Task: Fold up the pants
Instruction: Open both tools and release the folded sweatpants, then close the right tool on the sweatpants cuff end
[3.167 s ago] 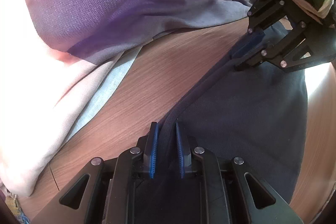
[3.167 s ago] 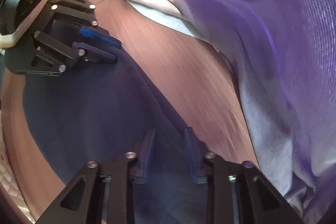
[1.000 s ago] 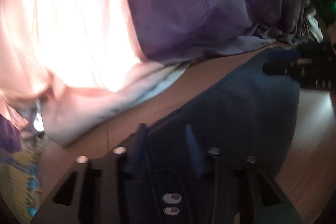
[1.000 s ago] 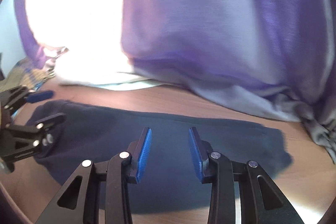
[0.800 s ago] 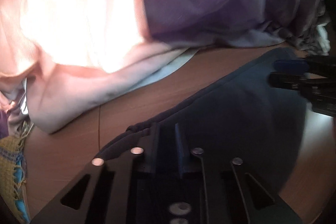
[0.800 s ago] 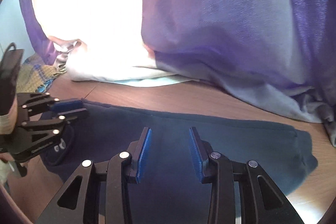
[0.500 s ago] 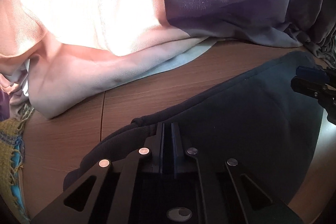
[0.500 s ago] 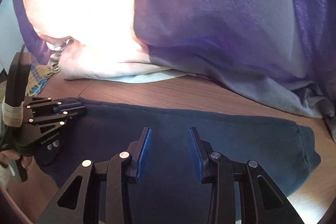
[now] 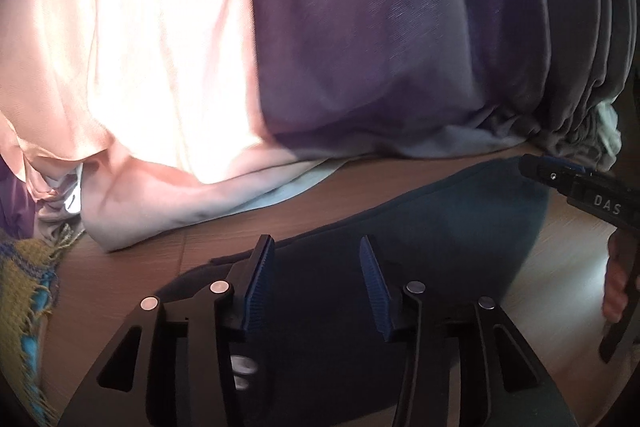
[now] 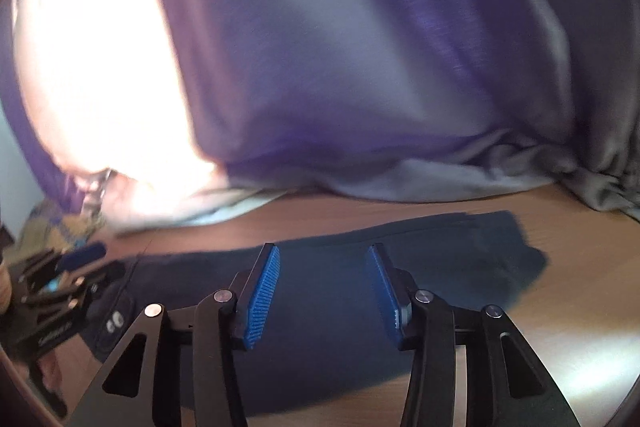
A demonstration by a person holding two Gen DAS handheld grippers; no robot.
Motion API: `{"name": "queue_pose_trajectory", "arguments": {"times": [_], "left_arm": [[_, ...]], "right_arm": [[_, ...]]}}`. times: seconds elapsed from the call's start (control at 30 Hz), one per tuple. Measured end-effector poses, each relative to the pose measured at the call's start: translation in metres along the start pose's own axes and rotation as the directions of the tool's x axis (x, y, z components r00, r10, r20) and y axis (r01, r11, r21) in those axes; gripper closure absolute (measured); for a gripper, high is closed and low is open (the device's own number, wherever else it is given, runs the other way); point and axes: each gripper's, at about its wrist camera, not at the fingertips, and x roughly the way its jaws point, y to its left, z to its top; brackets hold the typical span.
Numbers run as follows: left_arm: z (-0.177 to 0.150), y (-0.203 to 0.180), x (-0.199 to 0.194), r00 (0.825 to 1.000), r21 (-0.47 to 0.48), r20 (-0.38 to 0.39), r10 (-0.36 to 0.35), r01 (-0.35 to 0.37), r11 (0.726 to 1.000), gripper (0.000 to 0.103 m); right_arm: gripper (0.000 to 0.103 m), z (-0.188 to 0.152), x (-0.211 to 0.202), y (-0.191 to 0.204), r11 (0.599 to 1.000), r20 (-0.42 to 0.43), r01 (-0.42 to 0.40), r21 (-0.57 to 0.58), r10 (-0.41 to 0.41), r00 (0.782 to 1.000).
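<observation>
The dark navy pants [image 9: 420,239] lie folded in a long flat band on the wooden table [image 9: 132,267], also seen in the right wrist view [image 10: 440,259]. My left gripper [image 9: 316,283] is open and empty just above the pants' left end, where two metal snaps [image 10: 114,321] show. My right gripper [image 10: 322,283] is open and empty over the middle of the pants. The right gripper's tip shows at the right in the left wrist view [image 9: 560,175]. The left gripper shows blurred at the left in the right wrist view [image 10: 72,267].
A purple and peach curtain [image 9: 360,47] hangs behind the table and bunches on its far edge [image 10: 400,67]. A yellow and blue woven cloth [image 9: 24,287] lies at the left edge. Bare wood [image 10: 560,327] lies to the right of the pants.
My left gripper was shut on the pants' left end half a second ago and has opened, letting go. My right gripper stayed open and shifted slightly; the pants lie flat.
</observation>
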Motion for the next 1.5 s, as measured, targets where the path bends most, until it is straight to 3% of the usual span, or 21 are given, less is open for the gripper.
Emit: {"name": "queue_pose_trajectory", "arguments": {"times": [0.17,0.47,0.8,1.0,1.2,1.33,1.43,1.5], "left_arm": [[0.001,-0.026,0.007,0.999,-0.015,-0.009,-0.045,0.045,0.999,0.056],[-0.009,-0.077,0.055,0.994,0.106,-0.097,-0.051,0.062,0.992,0.056],[-0.019,-0.082,0.097,0.982,0.136,-0.187,0.012,0.014,0.991,0.056],[-0.022,-0.081,0.098,0.981,0.135,-0.194,0.018,0.009,0.991,0.055],[-0.022,-0.082,0.1,0.98,0.138,-0.197,0.019,0.009,0.99,0.055],[-0.022,-0.08,0.101,0.979,0.127,-0.204,0.011,0.016,0.992,0.055],[-0.022,-0.079,0.101,0.979,0.131,-0.204,0.01,0.017,0.991,0.055],[-0.022,-0.077,0.102,0.978,0.129,-0.208,0.007,0.02,0.991,0.055]], "right_arm": [[0.05,-0.003,-0.018,-0.041,0.99,0.054,0.096,0.102,-0.102,0.993],[0.05,-0.021,0.001,-0.121,0.938,0.006,0.194,0.288,-0.204,0.979],[0.05,-0.034,0.04,-0.154,0.917,-0.045,0.217,0.335,-0.214,0.976],[0.05,-0.032,0.05,-0.155,0.922,-0.059,0.216,0.321,-0.208,0.976],[0.05,-0.038,0.054,-0.163,0.898,-0.054,0.175,0.403,-0.168,0.984],[0.051,-0.039,0.056,-0.164,0.903,-0.063,0.169,0.395,-0.157,0.986],[0.064,-0.037,0.059,-0.164,0.903,-0.074,0.161,0.398,-0.143,0.987],[0.089,-0.035,0.058,-0.162,0.908,-0.07,0.172,0.381,-0.157,0.985]]}}
